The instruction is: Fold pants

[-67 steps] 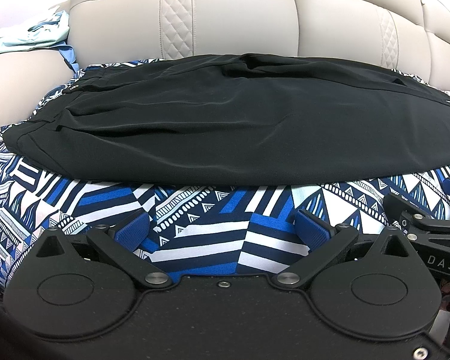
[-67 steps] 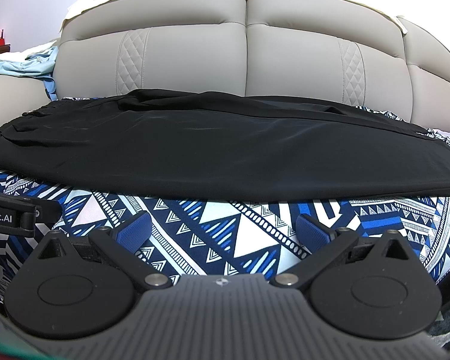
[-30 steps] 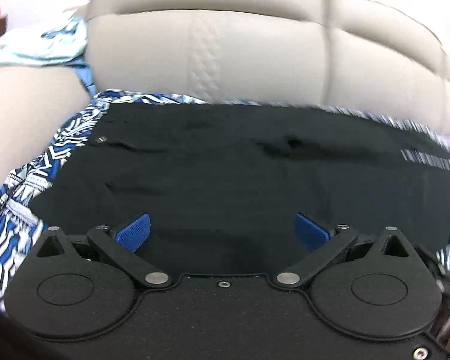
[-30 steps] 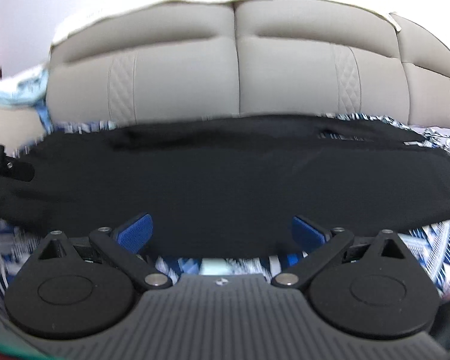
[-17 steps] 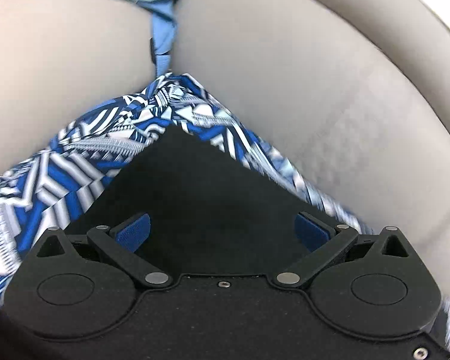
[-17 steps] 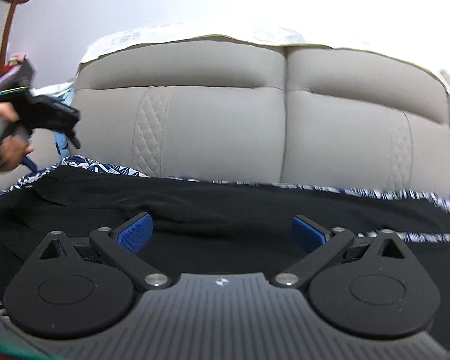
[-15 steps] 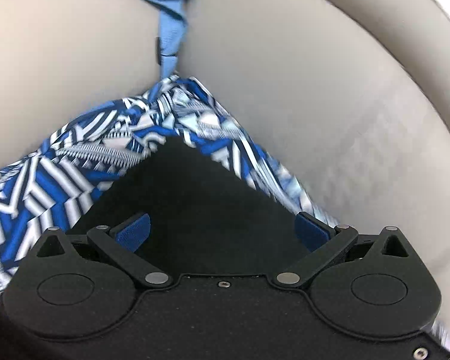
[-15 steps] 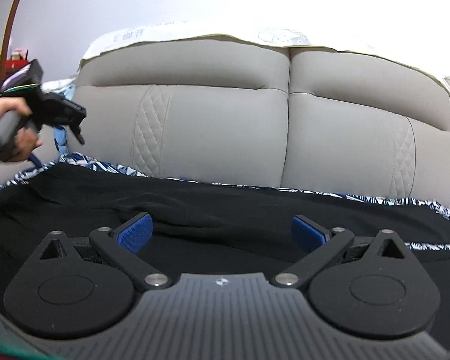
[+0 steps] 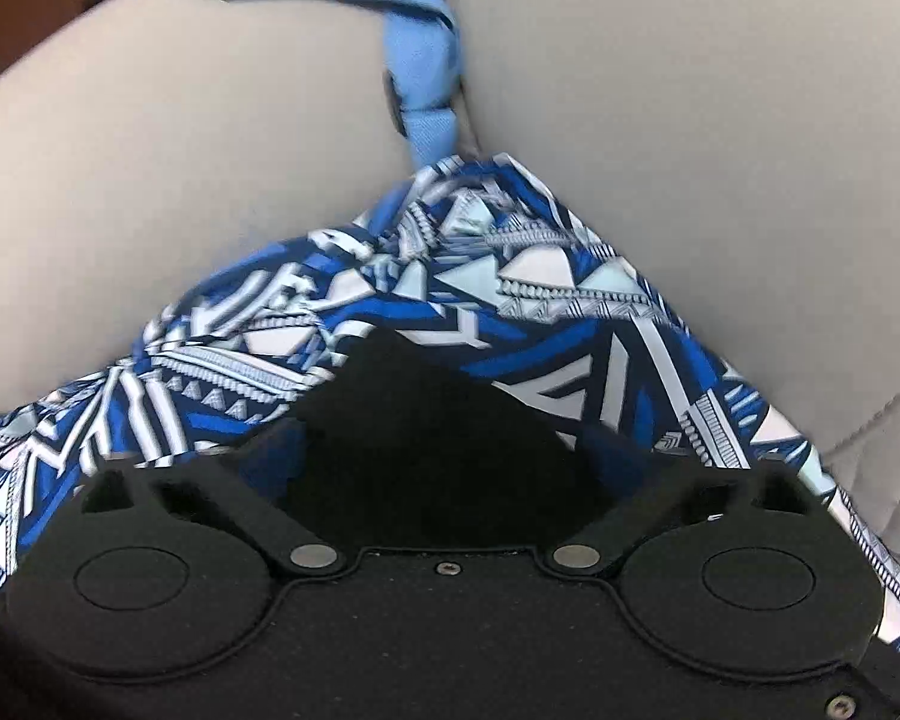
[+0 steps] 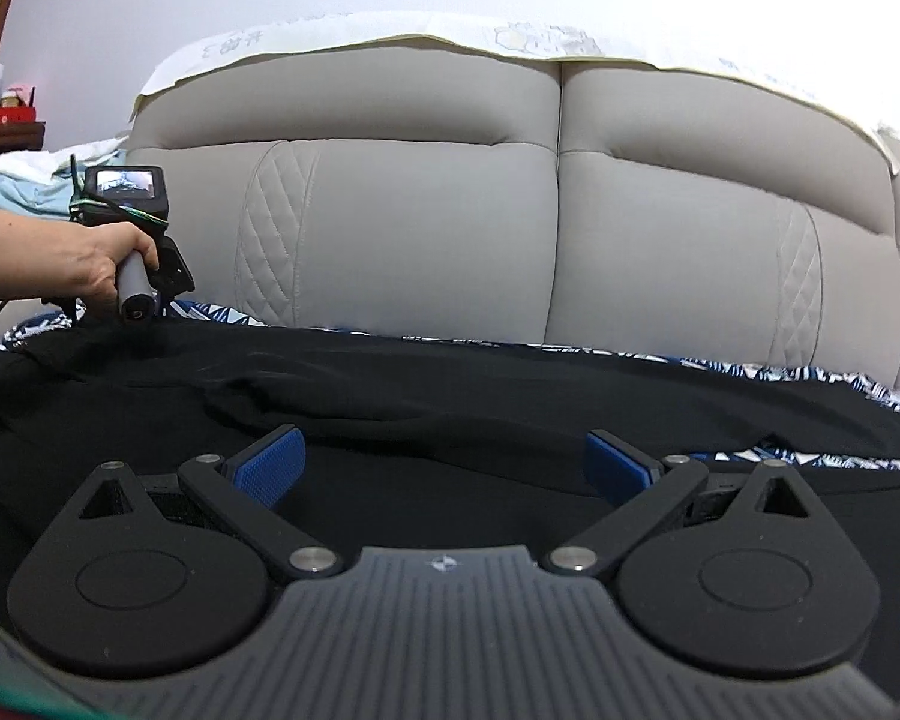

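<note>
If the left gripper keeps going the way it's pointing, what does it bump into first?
Probably the corner of the black pants, which already sits between the left gripper's closing fingers. Just past it lies the blue patterned cloth.

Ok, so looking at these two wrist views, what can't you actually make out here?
- Left wrist view: whether the left gripper pinches the black pants; its pads are lost in motion blur and dark cloth.
- Left wrist view: most of the pants, cut off behind the gripper body.
- Right wrist view: the left gripper's fingertips, hidden behind the hand and handle.
- Right wrist view: the pants' near edge, hidden under the right gripper.
</note>
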Available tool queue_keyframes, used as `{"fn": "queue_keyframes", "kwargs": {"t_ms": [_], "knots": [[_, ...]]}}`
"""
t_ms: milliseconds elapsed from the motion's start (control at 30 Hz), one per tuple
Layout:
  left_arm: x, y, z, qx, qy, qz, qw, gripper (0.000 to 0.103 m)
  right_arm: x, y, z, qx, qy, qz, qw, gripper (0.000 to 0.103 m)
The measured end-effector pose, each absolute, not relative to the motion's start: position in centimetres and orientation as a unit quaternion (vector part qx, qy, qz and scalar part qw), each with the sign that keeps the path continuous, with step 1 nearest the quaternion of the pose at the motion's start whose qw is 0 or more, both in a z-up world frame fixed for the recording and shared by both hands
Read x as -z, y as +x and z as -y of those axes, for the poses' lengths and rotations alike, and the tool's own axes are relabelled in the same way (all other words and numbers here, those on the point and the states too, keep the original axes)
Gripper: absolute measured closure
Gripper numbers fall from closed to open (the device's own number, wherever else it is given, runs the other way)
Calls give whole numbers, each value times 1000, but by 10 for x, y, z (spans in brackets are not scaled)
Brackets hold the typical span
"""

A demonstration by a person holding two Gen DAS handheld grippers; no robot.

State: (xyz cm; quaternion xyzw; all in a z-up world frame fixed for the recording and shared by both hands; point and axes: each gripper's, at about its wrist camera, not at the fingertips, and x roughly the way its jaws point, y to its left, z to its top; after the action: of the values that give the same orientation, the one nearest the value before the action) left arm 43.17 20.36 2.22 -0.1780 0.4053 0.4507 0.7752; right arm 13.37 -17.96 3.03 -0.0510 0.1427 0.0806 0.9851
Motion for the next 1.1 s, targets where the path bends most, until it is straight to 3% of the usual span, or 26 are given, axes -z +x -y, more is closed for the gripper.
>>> {"fn": "queue_keyframes", "kwargs": {"t_ms": [33, 67, 133, 267, 533, 667, 833, 1100], "knots": [[-26, 427, -201, -455, -177, -391, 780, 61, -31, 134, 180, -81, -52, -143, 985, 0], [-29, 420, -201, -436, -184, -381, 794, 75, -32, 133, 180, -82, -52, -143, 985, 0], [-36, 409, -201, -404, -188, -369, 815, 87, -33, 131, 182, -84, -48, -145, 985, 0], [-47, 377, -199, -360, -211, -351, 838, 100, -36, 129, 187, -91, -28, -148, 984, 0], [-82, 279, -192, -260, -197, -302, 896, 100, -37, 129, 205, -137, 69, -179, 972, 0], [-86, 241, -189, -237, -198, -296, 904, 101, -36, 138, 210, -177, 166, -223, 944, 13], [-91, 195, -190, -199, -218, -277, 914, 101, -45, 152, 194, -204, 257, -253, 910, 36], [-83, 155, -200, -153, -254, -242, 924, 100, -46, 208, 110, -260, 344, -340, 835, 43]]}}
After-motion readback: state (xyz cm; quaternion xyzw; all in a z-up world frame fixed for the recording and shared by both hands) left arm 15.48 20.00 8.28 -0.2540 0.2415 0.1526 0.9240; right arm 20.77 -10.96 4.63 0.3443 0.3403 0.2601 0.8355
